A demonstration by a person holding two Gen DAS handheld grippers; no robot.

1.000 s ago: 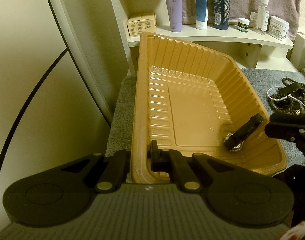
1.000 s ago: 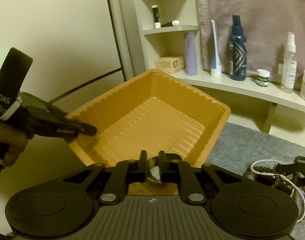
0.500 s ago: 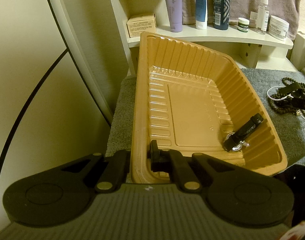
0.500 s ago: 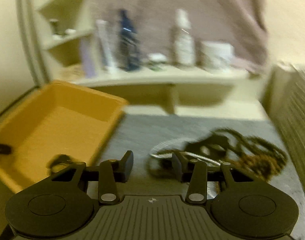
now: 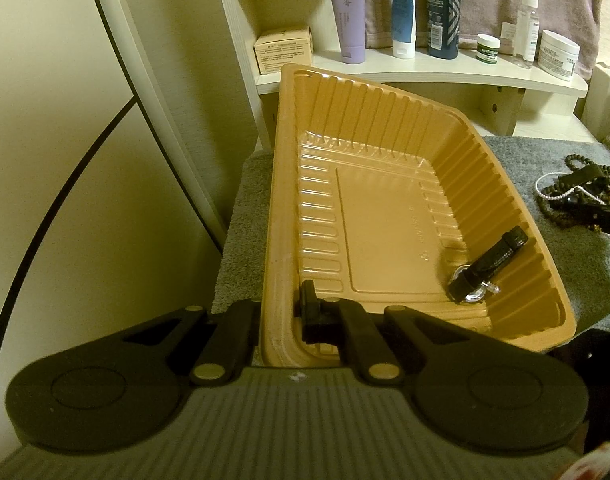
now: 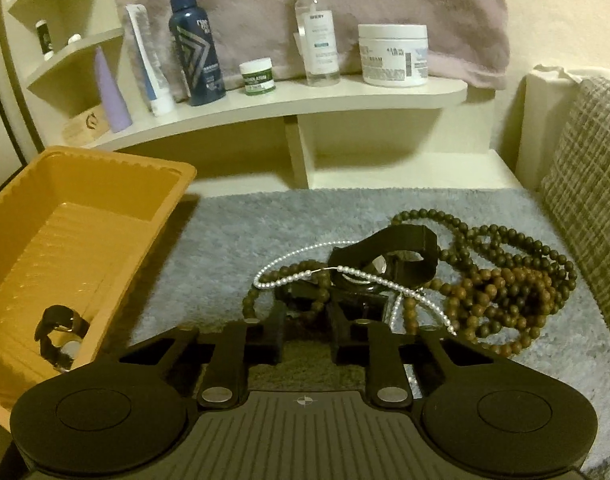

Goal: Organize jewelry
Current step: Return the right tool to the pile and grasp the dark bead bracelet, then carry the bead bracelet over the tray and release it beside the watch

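— Where's your left hand?

— My left gripper point(image 5: 279, 312) is angled downward, its jaws clamped on the near rim of the orange tray point(image 5: 281, 184), one finger outside the wall, one inside. The tray sits tilted on the grey mat point(image 6: 265, 216). One black-strapped watch point(image 5: 487, 266) lies in the tray's near right corner.

— And the right?

— My right gripper point(image 6: 305, 320) also points downward, low over the mat, at the near edge of the jewelry pile. Its jaws are closing; dark brown beads point(image 6: 305, 280) and part of a black strap lie around the gap, but I can't tell whether the pads press on anything.

— What's in that pile?

— A second black watch point(image 6: 389, 252), a white pearl strand point(image 6: 297, 276) draped across it, and tangled brown bead necklaces point(image 6: 501, 292) to its right. The shelf point(image 6: 305, 100) of bottles stands behind.
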